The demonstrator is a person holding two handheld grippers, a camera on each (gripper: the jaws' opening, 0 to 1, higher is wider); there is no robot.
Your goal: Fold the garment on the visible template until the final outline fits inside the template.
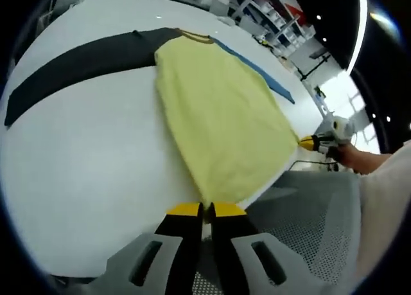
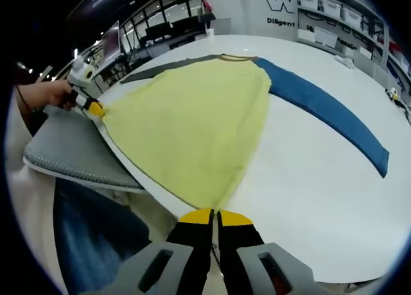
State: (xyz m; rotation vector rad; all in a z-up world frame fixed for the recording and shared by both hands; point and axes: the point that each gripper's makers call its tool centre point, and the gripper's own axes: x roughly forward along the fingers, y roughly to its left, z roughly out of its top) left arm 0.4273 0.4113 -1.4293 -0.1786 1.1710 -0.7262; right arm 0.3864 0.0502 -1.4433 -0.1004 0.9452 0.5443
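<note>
Yellow long-sleeved garment (image 1: 221, 118) flat on table

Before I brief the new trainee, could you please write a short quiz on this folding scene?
1. True or false: the garment has a yellow body.
2. What colour is the sleeve lying to the right in the right gripper view? A) red B) blue C) white
3. Fill in: each hand-held gripper pinches the garment at its ____ edge.

Key:
1. True.
2. B; the other sleeve is dark grey.
3. Bottom (hem): the left hand-held gripper and the right hand-held gripper are both shut on the hem, near the edge of the white table.
</note>
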